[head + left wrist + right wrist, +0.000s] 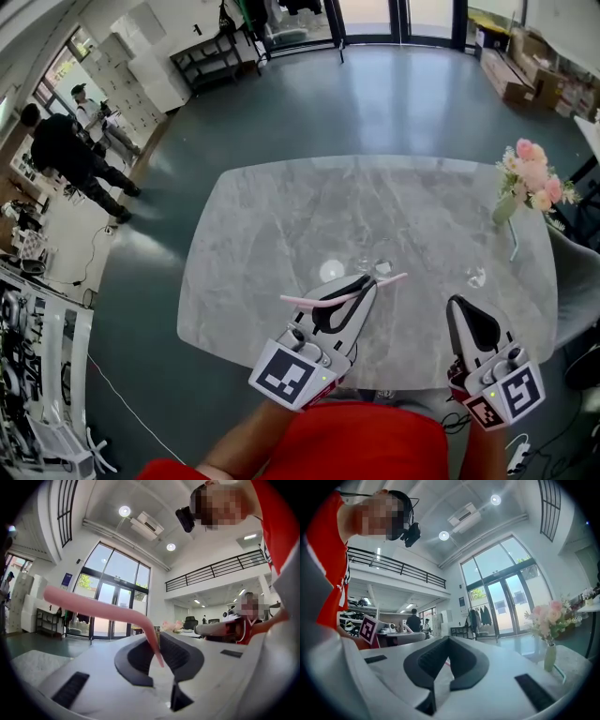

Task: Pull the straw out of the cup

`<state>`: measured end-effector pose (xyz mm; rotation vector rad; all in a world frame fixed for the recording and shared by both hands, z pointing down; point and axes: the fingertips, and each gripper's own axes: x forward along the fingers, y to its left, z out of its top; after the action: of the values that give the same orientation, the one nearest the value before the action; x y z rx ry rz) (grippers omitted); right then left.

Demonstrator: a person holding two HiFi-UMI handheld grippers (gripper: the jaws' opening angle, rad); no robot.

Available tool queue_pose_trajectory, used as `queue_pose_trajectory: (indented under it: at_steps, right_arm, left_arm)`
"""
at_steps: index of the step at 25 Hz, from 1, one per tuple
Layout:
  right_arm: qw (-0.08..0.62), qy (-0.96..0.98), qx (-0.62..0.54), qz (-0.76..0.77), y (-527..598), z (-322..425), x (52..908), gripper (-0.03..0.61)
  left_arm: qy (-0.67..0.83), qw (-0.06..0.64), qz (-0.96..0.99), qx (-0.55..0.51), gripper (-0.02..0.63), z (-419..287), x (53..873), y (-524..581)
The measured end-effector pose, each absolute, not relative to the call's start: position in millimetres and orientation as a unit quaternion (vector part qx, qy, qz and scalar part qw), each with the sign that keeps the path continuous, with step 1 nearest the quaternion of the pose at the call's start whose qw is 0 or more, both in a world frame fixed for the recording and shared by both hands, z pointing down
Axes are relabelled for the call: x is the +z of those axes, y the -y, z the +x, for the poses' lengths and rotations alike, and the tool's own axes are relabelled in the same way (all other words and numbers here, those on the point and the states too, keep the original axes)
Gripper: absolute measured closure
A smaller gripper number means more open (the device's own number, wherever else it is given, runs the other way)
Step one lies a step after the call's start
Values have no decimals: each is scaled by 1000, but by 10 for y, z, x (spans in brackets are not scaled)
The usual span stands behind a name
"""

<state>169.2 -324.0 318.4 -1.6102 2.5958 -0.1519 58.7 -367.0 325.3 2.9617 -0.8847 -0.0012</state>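
Observation:
My left gripper (367,283) is shut on a pink bendy straw (323,299) that lies crosswise in its jaws, above the table and clear of the cup. In the left gripper view the straw (93,607) runs from the upper left down between the dark pads. The clear glass cup (384,255) stands on the grey marble table (281,216) just beyond the left gripper's tips, with no straw in it. My right gripper (457,306) hovers over the table's near right part, apart from the cup. Its jaws (447,641) meet at the tips with nothing between them.
A vase of pink flowers (530,183) stands at the table's right edge, also in the right gripper view (551,620). A small clear glass piece (476,277) and a white round thing (331,271) lie on the table. People (70,155) stand far off at left.

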Motion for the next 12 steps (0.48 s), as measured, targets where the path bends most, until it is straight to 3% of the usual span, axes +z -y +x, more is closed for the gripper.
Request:
queue_pose_trajectory:
  at_steps: [12]
  right_arm:
    - [50,-859,-38,-509,3145,1554,3116,569]
  left_arm:
    - [271,-13,963,-1,569,544,3033,3291]
